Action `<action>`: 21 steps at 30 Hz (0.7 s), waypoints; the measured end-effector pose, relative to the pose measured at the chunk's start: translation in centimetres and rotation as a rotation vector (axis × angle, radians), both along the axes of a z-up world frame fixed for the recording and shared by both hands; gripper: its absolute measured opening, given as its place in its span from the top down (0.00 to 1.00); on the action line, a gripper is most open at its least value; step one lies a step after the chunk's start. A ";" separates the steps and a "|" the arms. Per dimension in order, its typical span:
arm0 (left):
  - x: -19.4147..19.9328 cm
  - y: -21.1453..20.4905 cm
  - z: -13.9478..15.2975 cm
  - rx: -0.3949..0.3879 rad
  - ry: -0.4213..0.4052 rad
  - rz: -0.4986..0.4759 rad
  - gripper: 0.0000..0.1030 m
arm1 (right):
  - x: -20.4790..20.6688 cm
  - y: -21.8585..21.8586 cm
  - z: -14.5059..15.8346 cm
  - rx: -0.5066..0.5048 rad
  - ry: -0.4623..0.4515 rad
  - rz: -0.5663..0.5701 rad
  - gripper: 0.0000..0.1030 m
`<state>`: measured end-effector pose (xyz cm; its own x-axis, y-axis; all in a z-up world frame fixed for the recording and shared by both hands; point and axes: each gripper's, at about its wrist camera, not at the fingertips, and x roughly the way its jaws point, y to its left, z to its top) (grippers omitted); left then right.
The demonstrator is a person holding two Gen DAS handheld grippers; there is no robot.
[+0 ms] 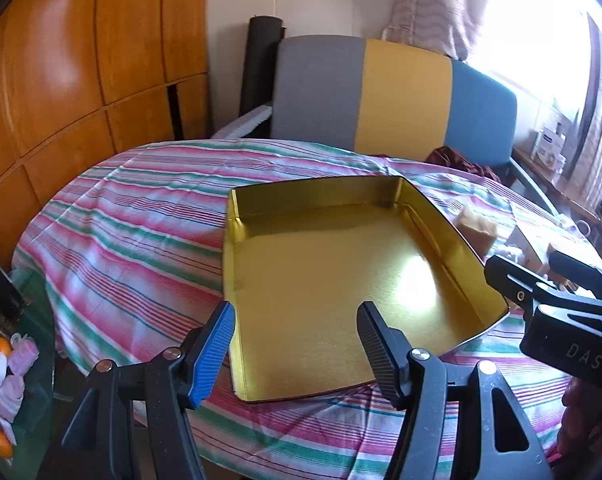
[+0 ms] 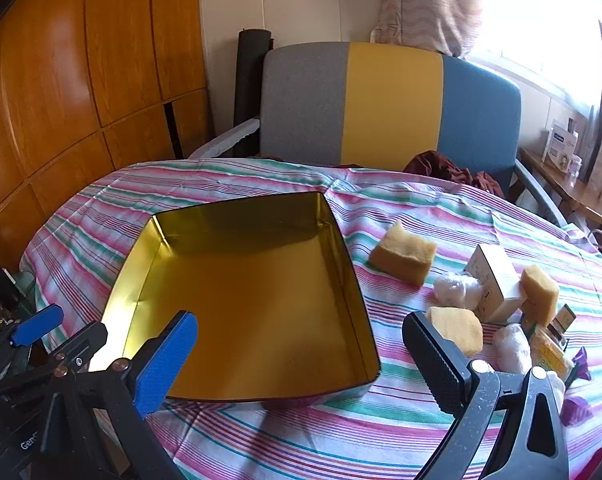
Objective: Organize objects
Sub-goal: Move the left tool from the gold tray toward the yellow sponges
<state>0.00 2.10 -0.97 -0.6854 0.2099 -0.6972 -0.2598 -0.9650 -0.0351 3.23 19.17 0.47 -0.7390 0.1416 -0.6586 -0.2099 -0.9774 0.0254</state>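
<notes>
Gold-lined and empty, the square tin [image 2: 245, 300] sits open on the striped tablecloth [image 2: 285, 432], roughly centred before both of my grippers. My left gripper [image 1: 297, 344] hangs over the tin's near edge with its jaws partly apart and nothing between them. My right gripper [image 2: 301, 360] stands with its jaws spread wide, also holding nothing; it hangs above the cloth at the tin's near right corner.

Loose items lie on the cloth to the right of the tin, apart from it. I count three yellow sponge blocks: one [image 2: 403, 256] nearest the tin, one [image 2: 457, 328] just behind my right gripper's black finger [image 2: 437, 364], one [image 2: 539, 294] against a small white carton [image 2: 497, 284]. Two white crumpled wads [image 2: 457, 290] lie among them. Further packets at the far right are too crowded to identify. A grey, yellow and blue chair [image 2: 389, 104] stands behind the table.
</notes>
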 end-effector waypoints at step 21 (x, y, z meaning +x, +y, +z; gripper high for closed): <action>-0.8 4.7 -1.7 0.027 -0.145 -0.231 0.25 | 2.2 10.7 -0.7 -0.046 -0.064 -0.185 0.00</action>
<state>-0.76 6.79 -2.67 -0.5107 0.3687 -0.7766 -0.4635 -0.8789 -0.1125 5.41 29.88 -0.28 -0.6600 0.2397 -0.7120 -0.3880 -0.9203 0.0499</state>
